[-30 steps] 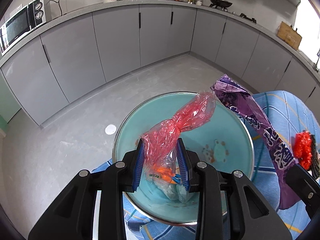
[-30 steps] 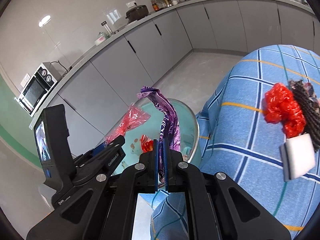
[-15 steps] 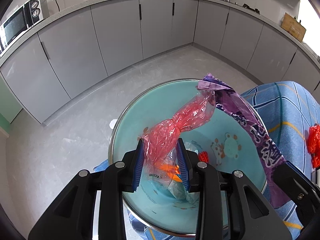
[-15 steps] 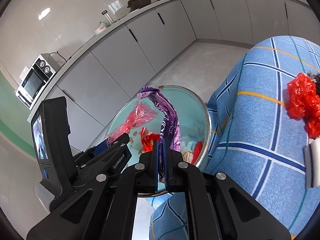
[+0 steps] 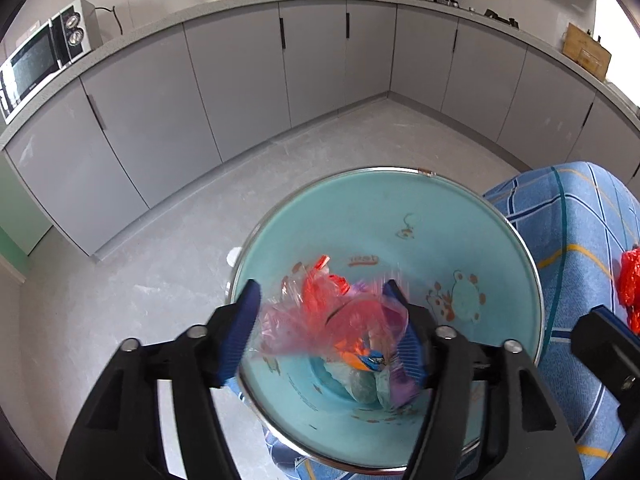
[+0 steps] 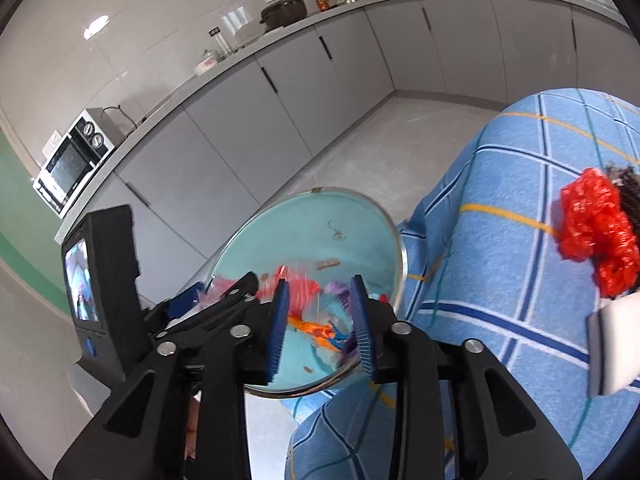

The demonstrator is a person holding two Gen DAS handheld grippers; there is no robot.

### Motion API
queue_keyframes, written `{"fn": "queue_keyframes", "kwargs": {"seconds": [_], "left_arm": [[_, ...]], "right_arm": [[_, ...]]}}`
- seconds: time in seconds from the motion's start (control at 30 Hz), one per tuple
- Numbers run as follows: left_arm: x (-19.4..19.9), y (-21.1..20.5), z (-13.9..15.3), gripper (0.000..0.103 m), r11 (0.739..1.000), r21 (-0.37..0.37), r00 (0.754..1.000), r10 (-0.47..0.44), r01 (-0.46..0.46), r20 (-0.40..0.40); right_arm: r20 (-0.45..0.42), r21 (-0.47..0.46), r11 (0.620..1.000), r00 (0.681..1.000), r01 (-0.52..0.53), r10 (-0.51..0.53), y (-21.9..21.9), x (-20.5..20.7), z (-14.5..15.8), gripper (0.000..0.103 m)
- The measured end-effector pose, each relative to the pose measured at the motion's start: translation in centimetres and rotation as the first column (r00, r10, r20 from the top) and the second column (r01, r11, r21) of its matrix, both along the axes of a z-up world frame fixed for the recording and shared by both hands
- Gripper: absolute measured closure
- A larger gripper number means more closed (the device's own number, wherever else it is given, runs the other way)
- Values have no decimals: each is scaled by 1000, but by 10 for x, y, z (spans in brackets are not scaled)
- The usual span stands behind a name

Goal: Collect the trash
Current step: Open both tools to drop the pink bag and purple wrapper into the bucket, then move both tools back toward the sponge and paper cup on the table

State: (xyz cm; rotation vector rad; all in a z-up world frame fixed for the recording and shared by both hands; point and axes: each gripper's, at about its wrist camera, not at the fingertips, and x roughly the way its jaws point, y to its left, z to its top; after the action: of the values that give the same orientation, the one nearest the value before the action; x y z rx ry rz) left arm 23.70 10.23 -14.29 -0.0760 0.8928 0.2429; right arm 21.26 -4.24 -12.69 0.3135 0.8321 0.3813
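A teal basin (image 5: 360, 216) with a metal rim sits at the edge of the blue checked tablecloth (image 5: 580, 240). My left gripper (image 5: 324, 336) hangs over it with its jaws opening. A crumpled red plastic bag (image 5: 320, 320) is blurred between the pads, loose and dropping. The purple wrapper (image 5: 400, 392) lies low in the basin among other scraps. In the right wrist view my right gripper (image 6: 320, 328) is also over the basin (image 6: 304, 224), its jaws opening, with the red bag (image 6: 296, 288) and purple wrapper (image 6: 336, 288) below them, free of the pads.
A red mesh bundle (image 6: 596, 228), a dark bundle (image 6: 628, 192) and a white sponge (image 6: 612, 348) lie on the tablecloth (image 6: 500, 260) to the right. Grey cabinets (image 5: 240, 92) and bare floor (image 5: 160, 260) lie beyond. The left gripper's body (image 6: 208, 312) is close beside the right one.
Both grippers' jaws have parted. The red bag has slipped from the left pads and the purple wrapper from the right pads, and both have dropped into the basin.
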Motion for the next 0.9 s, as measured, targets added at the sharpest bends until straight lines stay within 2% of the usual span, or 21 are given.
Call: {"fn": "queue_keyframes", "kwargs": {"seconds": [0.27,0.47,0.57,0.9], "left_arm": [[-24,-2,24,24,1000,-10,998,-10,11,65],[-44,-17,41,24,998,-8,994,-55,56,93],[-51,-21,45,23,998,-15,993,-59,61,103],[-63,-54,60,18,993,-7,986,-115,117,124]], "right_arm": [[25,-15,998,998,53,-53,-18,-9,8,62],[35,-23,997,996,79,-78,-25,-16,13,62],[38,-38,994,995,98,-97,-31,-19,15,54],[53,-45,984,984,171,-169,-64,-32,24,49]]}}
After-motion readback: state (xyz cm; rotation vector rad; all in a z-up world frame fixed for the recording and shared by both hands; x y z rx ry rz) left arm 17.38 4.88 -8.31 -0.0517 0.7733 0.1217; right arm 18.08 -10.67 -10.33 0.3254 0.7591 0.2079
